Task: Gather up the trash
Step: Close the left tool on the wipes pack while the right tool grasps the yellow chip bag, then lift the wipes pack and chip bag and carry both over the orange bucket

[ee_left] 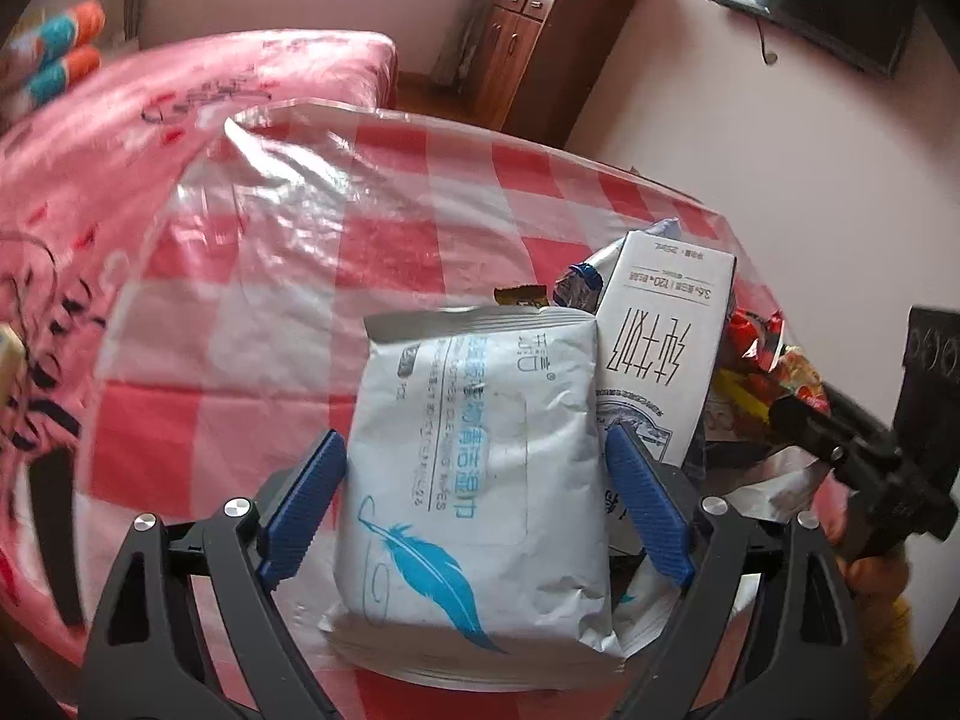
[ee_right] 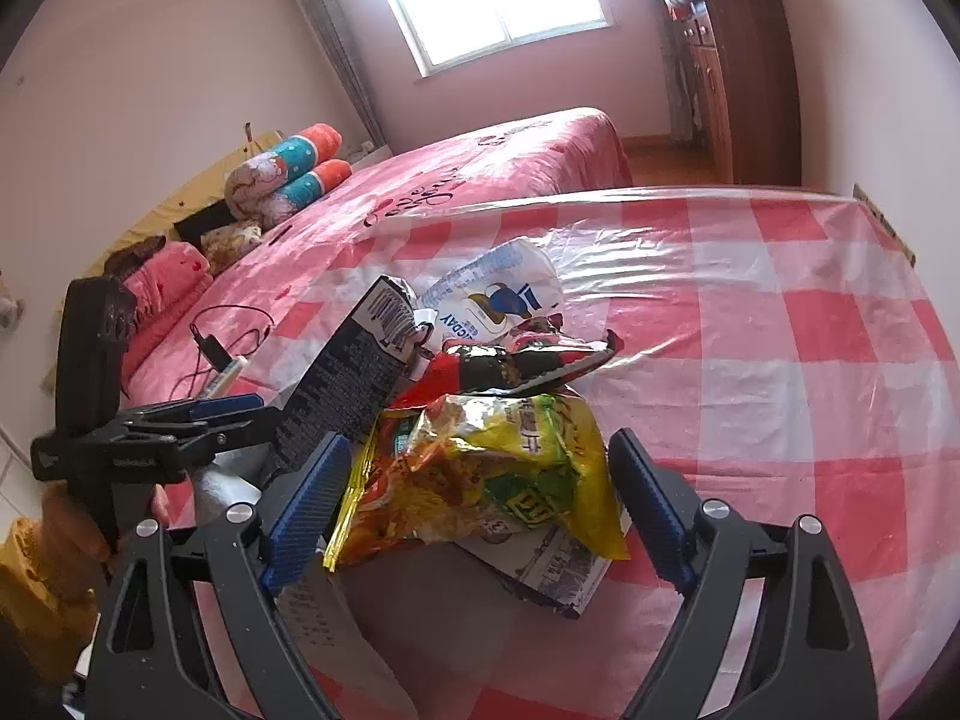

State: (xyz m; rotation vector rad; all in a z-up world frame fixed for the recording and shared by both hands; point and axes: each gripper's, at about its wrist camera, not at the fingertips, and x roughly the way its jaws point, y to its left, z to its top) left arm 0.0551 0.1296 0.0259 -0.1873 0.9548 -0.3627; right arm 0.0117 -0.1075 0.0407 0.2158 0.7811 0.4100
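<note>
A pile of trash lies on the red-and-white checked table [ee_left: 420,222]. In the left wrist view my left gripper [ee_left: 474,480] is open, its blue pads either side of a white wet-wipes pack [ee_left: 474,468] with a blue feather. A white milk carton [ee_left: 666,348] stands just right of it, with red snack wrappers [ee_left: 762,360] beyond. In the right wrist view my right gripper [ee_right: 480,486] is open around a yellow-green snack bag [ee_right: 498,474]. A red and black wrapper [ee_right: 522,366], the carton's dark side [ee_right: 348,384] and a white bag [ee_right: 498,294] lie behind it.
A bed with a pink cover [ee_right: 480,162] runs along the table's far side, with rolled pillows [ee_right: 288,174] and a charger cable [ee_right: 222,342] on it. A wooden cabinet [ee_right: 744,84] stands by the far wall. A television [ee_left: 810,6] hangs on the wall.
</note>
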